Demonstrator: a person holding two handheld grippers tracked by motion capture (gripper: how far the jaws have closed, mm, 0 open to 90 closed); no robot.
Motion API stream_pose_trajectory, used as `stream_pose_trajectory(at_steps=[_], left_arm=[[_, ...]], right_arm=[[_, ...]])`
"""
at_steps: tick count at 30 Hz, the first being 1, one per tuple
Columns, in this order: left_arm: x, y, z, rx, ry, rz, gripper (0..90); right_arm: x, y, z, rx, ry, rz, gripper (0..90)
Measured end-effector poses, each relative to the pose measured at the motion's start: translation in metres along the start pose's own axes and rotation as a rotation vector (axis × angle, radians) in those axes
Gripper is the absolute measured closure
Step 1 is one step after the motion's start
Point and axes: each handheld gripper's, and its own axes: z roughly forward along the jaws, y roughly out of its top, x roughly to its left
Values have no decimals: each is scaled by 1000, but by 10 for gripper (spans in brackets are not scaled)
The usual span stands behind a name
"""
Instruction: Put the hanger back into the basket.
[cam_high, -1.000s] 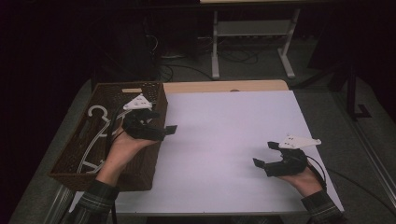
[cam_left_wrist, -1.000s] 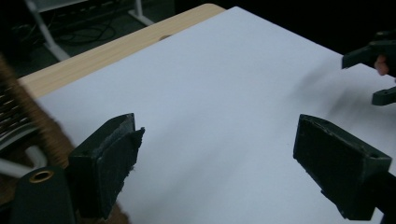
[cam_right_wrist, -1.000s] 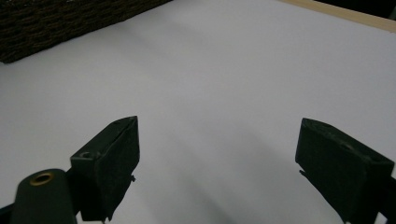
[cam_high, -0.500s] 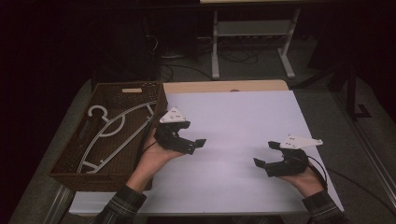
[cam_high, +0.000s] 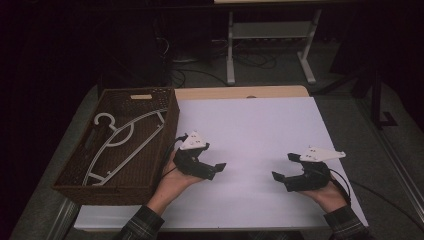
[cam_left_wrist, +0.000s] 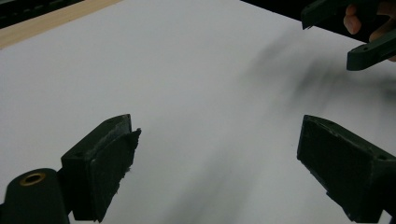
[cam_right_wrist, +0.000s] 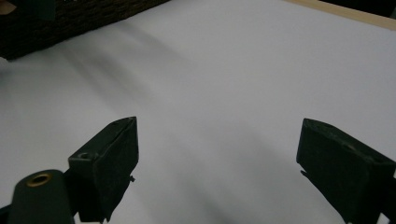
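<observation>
table top: large white rectangular sheet (cam_high: 260, 130) over a light wooden table edge (cam_high: 240, 92), wood strip showing along the far side.
floor: grey carpet (cam_high: 370, 145) around the table, dim.
frame: pale metal stand with two legs (cam_high: 270, 45) beyond the table, upright on the floor.
cables: dark loose cables (cam_high: 200, 72) on the floor near the stand's left leg.
background: dark, details cannot be told.

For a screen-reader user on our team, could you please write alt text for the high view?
A person's two hands each hold a black two-jaw gripper, jaws open, over a white table top: the left gripper just right of a brown wicker basket, the right gripper near the front right. A white clothes hanger lies in the basket.
</observation>
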Motion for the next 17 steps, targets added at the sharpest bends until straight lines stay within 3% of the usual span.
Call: stream_pose_trajectory(at_steps=[9,17], left_arm=[[-3,-19,0,2,-1,-2,95],[3,-23,-4,-11,15,-15,83]], right_arm=[[3,-8,-4,5,-11,7,88],[4,-10,-5,-5,-13,0,68]])
